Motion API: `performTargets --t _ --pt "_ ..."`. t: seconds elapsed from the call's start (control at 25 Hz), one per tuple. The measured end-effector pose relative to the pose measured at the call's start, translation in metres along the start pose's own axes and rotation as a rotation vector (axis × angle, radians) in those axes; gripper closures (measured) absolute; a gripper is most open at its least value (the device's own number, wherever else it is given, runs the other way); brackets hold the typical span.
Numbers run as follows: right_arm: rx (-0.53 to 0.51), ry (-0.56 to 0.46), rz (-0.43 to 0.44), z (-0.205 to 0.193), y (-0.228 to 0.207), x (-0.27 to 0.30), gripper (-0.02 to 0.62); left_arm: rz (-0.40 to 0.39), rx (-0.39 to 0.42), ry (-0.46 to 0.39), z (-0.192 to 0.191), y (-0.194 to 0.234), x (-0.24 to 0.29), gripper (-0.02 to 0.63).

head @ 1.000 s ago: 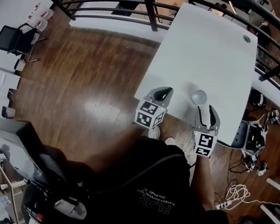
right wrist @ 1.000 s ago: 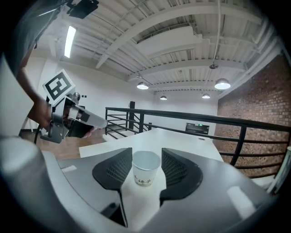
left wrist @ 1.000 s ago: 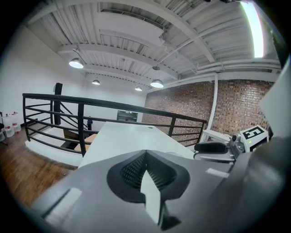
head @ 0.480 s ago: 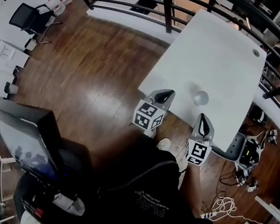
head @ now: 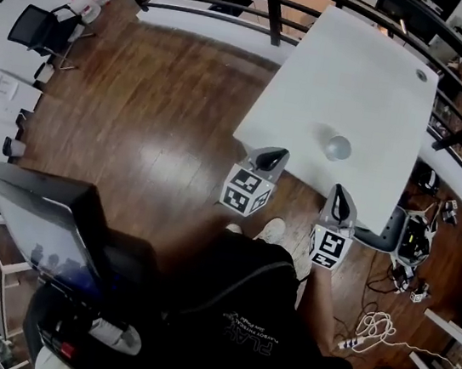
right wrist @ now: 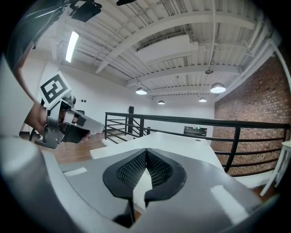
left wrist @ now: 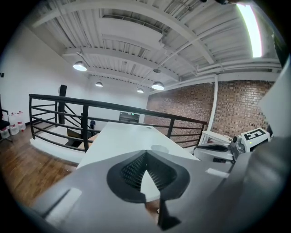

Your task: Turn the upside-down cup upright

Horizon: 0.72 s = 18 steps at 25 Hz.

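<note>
The cup (head: 336,146) is seen standing alone on the white table (head: 350,77), right of centre in the head view, not far in from the table's near edge. It is touched by nothing. From above it shows only as a small pale round shape, and in the left gripper view as a low form with a light oval top. Whether the mouth faces up or down cannot be settled from these views. If the oval is the open rim, the turning is judged done and nothing is left. If it is the base, the whole job remains: the cup has to be reached, gripped, turned over and set down.

The left gripper (head: 275,153) and the right gripper (head: 341,191) are held side by side just below the cup in the head view, their tips at the table's near edge. The marker cubes are carried lower in the frame, over the wooden floor (head: 166,101). Both are pointed up-frame across the table top and tipped a little downward. The cup lies ahead of and between them, clear of both, and closer to the right one. The jaws of each gripper are pressed together with nothing between them, as each gripper's own view shows.
</note>
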State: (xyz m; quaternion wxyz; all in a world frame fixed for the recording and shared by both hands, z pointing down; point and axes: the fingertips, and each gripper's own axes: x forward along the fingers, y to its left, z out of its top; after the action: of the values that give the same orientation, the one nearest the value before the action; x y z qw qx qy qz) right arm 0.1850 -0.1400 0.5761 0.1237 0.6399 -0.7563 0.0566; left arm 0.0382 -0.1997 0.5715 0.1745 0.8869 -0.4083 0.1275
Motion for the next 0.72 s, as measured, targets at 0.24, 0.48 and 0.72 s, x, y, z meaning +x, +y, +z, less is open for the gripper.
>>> performTargets --t 0.24,0.48,0.72 --pt "-0.015 0.019 -0.008 -0.003 0.040 -0.016 0.581 -0.036 0.025 -0.005 -0.017 0.003 -0.031 0.609" --pt "-0.031 0.023 -0.029 -0.004 0.081 -0.041 0.581 -0.063 0.041 -0.006 -0.040 0.004 -0.071 0.609" --pt "-0.007 0.016 -0.097 0.008 0.111 -0.067 0.581 -0.090 0.039 -0.023 -0.051 0.009 -0.109 0.609"
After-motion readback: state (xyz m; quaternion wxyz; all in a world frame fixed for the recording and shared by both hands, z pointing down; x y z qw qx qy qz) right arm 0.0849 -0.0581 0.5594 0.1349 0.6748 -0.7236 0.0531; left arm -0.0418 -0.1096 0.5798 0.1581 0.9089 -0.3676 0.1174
